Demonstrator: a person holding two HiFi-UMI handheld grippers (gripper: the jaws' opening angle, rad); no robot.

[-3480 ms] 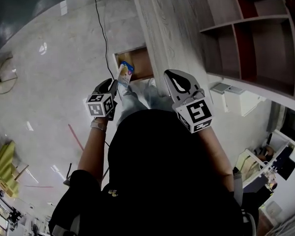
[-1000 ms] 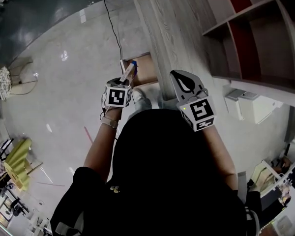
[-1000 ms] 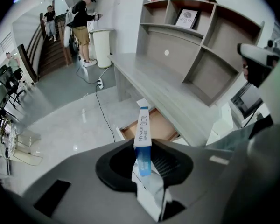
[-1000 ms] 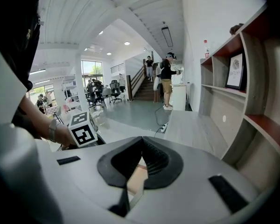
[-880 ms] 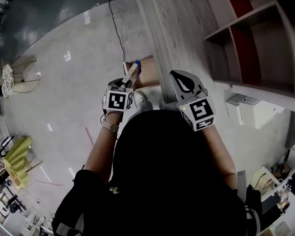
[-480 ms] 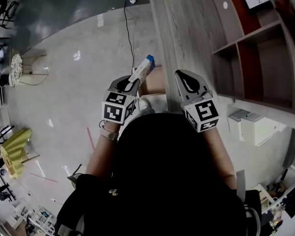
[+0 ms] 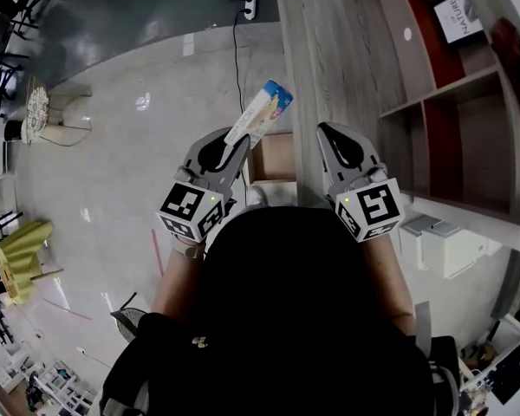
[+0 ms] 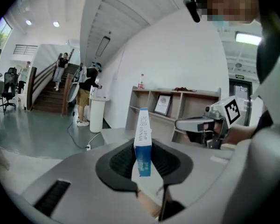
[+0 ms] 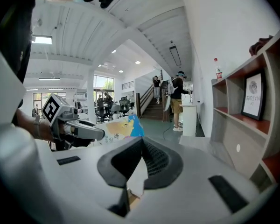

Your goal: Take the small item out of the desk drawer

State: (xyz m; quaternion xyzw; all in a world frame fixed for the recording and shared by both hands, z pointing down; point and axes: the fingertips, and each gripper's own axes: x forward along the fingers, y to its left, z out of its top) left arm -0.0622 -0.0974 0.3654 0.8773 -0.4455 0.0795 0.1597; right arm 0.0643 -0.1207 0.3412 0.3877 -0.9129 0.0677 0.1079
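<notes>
Box (image 8: 143,136) pinched between left gripper (image 8: 143,160) jaws, clear of open drawer (image 7: 274,160); right gripper (image 9: 141,143) closed, empty

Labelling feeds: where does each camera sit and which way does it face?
Head view: on the head, looking down at desk and drawer; shoulders, arms, left tongs, right tongs show.
Left gripper view: on left tongs, facing shelves past the gripped box; right tongs show.
Right gripper view: on right tongs, facing stairs; left tongs show.
Shared: the box.
</notes>
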